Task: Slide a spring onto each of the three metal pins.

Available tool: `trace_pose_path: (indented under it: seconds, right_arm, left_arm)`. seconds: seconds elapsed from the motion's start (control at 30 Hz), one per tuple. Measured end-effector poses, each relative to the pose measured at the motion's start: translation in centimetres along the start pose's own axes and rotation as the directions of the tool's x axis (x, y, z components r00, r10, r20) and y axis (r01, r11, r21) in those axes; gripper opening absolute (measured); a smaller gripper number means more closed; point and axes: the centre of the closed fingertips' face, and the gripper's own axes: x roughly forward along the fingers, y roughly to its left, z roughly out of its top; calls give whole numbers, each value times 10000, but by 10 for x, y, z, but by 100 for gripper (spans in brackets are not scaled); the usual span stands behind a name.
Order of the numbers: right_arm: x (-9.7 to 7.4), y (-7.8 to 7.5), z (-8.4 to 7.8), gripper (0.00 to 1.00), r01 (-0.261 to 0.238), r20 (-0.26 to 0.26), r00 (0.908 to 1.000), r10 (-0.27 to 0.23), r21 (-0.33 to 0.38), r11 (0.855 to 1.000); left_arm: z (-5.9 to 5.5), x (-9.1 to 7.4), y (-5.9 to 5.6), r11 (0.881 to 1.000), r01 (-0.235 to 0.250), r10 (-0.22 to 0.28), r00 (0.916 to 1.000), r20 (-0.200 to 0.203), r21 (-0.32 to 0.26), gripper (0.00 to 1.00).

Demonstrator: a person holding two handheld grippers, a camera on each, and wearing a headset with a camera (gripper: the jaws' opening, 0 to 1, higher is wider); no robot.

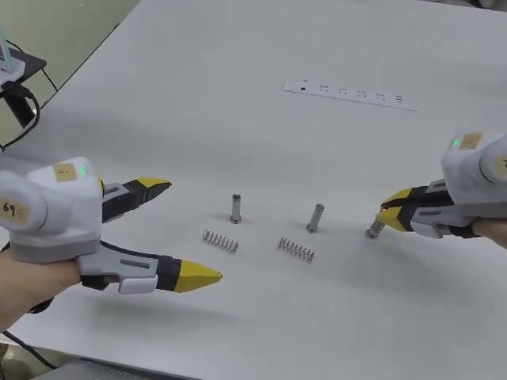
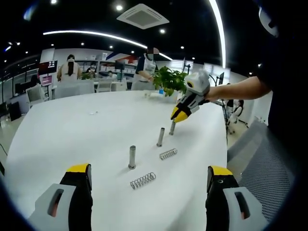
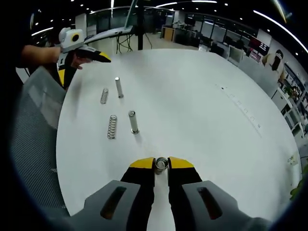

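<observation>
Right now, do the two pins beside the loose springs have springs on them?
No, the left pin and the middle pin stand bare; the left spring and the right spring lie flat on the table.

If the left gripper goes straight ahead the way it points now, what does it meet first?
Probably the nearest loose spring, lying in line with the open left gripper. An upright pin stands beyond it. The gripper's height is unclear, so it might pass over.

Third pin (image 1: 374, 230) — mostly hidden by spring (image 3: 161, 164) and right gripper (image 1: 386, 212) jaws; gripper body cut by edge.
</observation>
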Motion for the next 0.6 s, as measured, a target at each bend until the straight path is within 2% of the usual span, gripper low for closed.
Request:
trace_pose_path:
  seconds: [0.13,0.23,0.3,0.33,0.47,0.6]
  right_arm:
    - [2,0,-4,7,45,-5,10000,-45,41,10000]
    - [5,2,-10,8,92,-169,9998,-94,-109,9999]
    - [3,1,-6,8,107,127,9999,-107,28,9999]
    - [3,0,-9,8,128,-57,9999,-127,175,9998]
    - [2,0,-8,8,83,77,9999,-84,224,9997]
    - [4,3,-11,9,-7,-33,10000,8,182,9998]
  left_arm:
    - [2,-2,1,10000,-61,61,9999,91,-38,97]
    - [0,-2,1,10000,-64,64,10000,4,-24,97]
    - [0,-2,0,10000,-58,58,10000,8,-25,96]
    - [0,-3,0,10000,-50,50,10000,23,-23,96]
    - [1,-2,0,10000,-51,51,10000,16,-23,96]
    - [2,-1,-1,10000,-6,7,10000,90,-41,96]
